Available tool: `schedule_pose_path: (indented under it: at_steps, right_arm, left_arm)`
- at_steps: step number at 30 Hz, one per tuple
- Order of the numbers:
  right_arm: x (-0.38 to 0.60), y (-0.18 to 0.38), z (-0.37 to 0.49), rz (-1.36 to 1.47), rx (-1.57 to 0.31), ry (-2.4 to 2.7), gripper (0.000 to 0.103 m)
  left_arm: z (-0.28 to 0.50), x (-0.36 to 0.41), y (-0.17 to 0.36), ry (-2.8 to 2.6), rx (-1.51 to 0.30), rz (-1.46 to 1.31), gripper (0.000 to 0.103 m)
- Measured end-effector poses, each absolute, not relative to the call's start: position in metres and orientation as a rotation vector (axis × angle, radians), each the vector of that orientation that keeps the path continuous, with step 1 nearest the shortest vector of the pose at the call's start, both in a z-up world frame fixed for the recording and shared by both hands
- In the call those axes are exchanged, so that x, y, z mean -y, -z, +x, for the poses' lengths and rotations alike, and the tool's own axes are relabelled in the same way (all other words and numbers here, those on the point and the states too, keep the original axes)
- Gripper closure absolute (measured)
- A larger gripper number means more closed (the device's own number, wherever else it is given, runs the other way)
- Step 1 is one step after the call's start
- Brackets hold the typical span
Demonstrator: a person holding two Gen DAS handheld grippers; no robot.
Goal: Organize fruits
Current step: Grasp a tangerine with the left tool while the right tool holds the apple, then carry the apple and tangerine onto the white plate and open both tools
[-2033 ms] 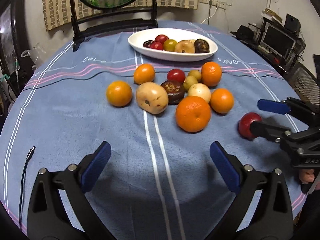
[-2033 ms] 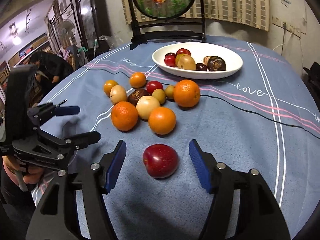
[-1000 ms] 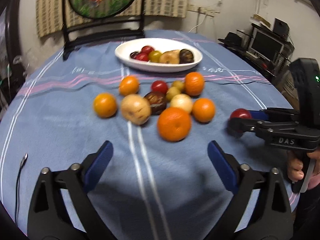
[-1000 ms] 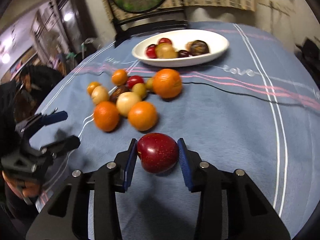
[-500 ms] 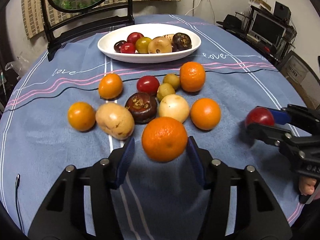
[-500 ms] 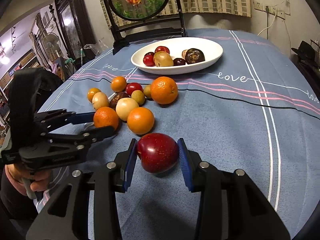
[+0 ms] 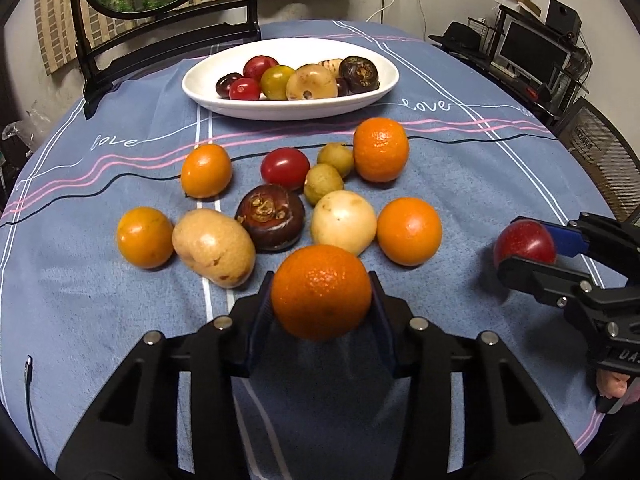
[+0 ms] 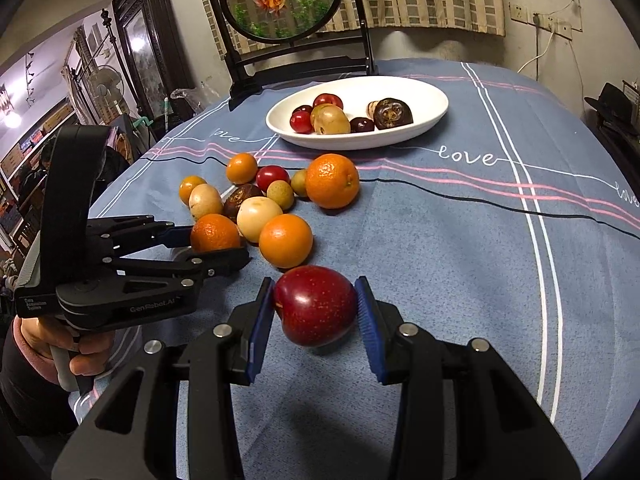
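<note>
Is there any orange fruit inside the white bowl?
No, the white bowl holds only red, dark, yellowish and tan fruits; every orange fruit lies on the tablecloth outside it.

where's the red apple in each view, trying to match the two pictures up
Left wrist view: the red apple sits at the far right edge, between the fingers of the right gripper.
Right wrist view: the same apple is low in the centre, pressed between the blue pads.
Shared landmark: the white oval bowl of fruit at the far side of the blue tablecloth, beyond the loose fruit.
</note>
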State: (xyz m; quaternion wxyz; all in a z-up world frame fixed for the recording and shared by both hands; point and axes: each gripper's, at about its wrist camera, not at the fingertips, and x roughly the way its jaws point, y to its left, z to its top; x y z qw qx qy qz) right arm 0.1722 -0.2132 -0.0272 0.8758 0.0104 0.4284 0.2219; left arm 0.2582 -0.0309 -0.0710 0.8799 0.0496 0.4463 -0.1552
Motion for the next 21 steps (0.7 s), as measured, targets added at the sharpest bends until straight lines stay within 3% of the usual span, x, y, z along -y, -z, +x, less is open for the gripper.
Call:
schedule_pose_path:
  at_steps: [6, 11, 16, 21]
  right_arm:
    - [0.221, 0.027, 0.178, 0.102, -0.930, -0.524, 0.062]
    - [0.227, -0.016, 0.217, 0.152, -0.868, -0.571, 0.062]
    - [0.231, -0.040, 0.297, 0.175, -0.783, -0.483, 0.062]
    - [0.217, -0.011, 0.394, 0.164, -0.855, -0.418, 0.062]
  left_arm:
    - [0.248, 0.023, 0.055, 0.352, -0.923, 0.097, 0.058]
    - [0.271, 0.010, 0.007, 0.389, -0.871, 0.095, 0.058]
    - [0.347, 0.006, -0.030, 0.336, -0.816, 0.025, 0.058]
    - [0.452, 0.006, -0.019, 0.285, -0.888, -0.072, 0.058]
